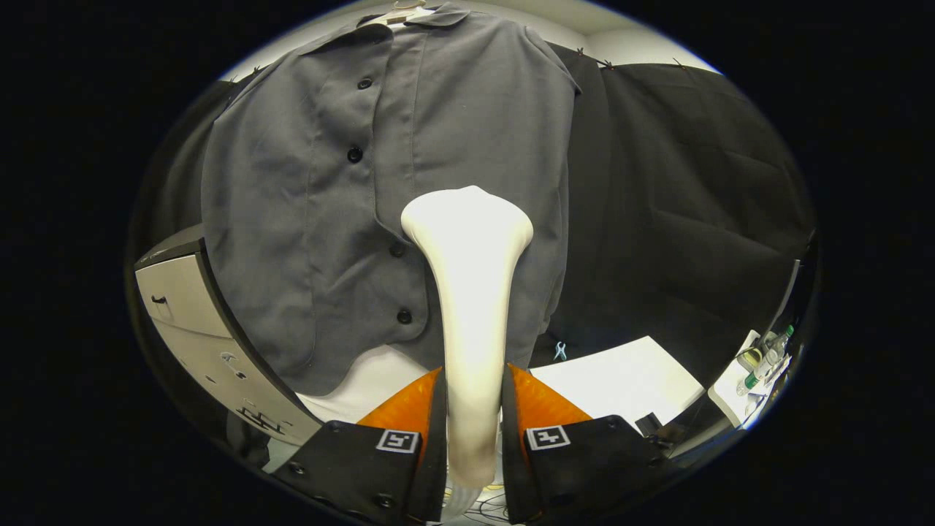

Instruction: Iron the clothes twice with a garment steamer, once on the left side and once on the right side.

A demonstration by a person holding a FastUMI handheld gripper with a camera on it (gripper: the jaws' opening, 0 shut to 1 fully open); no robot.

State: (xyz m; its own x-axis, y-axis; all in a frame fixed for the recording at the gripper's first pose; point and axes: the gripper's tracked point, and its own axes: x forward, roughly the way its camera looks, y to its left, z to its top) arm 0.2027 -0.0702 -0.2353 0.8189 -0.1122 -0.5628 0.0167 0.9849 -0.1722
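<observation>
Gripper view: steamer (471, 292) clamped between fingers (409, 409).

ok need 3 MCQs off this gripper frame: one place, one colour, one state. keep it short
1. Where is the head of the steamer?
A. against the lower front of the shirt, beside the button row
B. on the shirt's collar
C. lying on the white table

2. What colour is the shirt?
A. white
B. grey
C. red

3. What are the fingers of the gripper doing?
A. spread wide, holding nothing
B. closed on the steamer's handle
C. pinching the shirt hem

Answers:
1 A: the flared head sits over the shirt front, next to the lower buttons.
2 B: the fabric is plain grey with dark buttons.
3 B: both fingers press the handle from either side.
</observation>
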